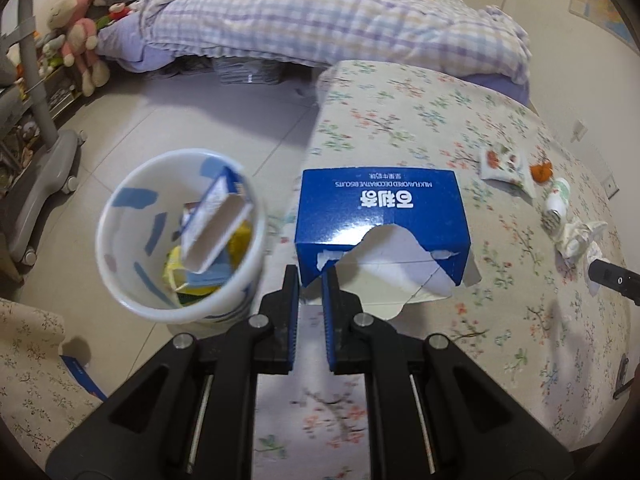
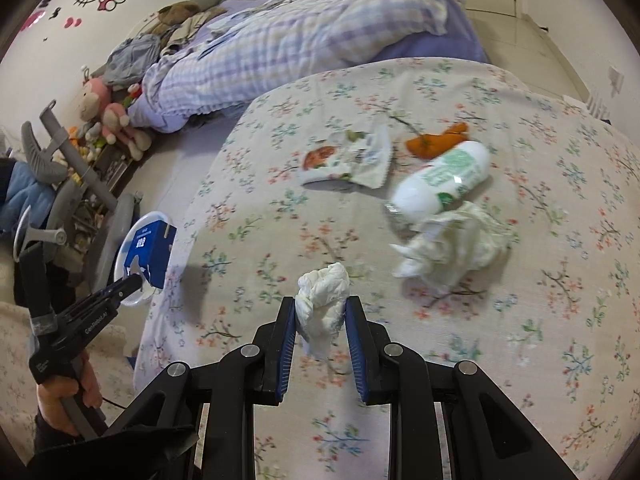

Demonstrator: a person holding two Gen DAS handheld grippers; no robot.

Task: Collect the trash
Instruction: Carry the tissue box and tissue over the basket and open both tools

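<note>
Floral tablecloth (image 2: pixel 280 208) drops off at nine o'clock; left gripper (image 1: pixel 311 276) pinches blue box (image 1: pixel 380 216) beside bin (image 1: pixel 120 280); right gripper (image 2: pixel 320 312) clamps tissue wad (image 2: pixel 324 296).

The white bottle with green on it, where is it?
In the right wrist view, the white bottle lies on its side on the flowery cloth, right of centre, between the orange peel and the crumpled tissue.

The biscuit box (image 1: pixel 382 220) sits directly ahead of the left gripper (image 1: pixel 310 280), its near torn edge between the jaws. The bin (image 1: pixel 120 240) stands left of those jaws, on the floor (image 1: pixel 200 120). A tissue wad (image 2: pixel 322 300) sits between the right gripper (image 2: pixel 320 312) jaws. Ahead and right lie crumpled tissue (image 2: pixel 456 240), a bottle (image 2: pixel 440 180) and a wrapper (image 2: pixel 348 156) on the covered table (image 2: pixel 520 340).
</note>
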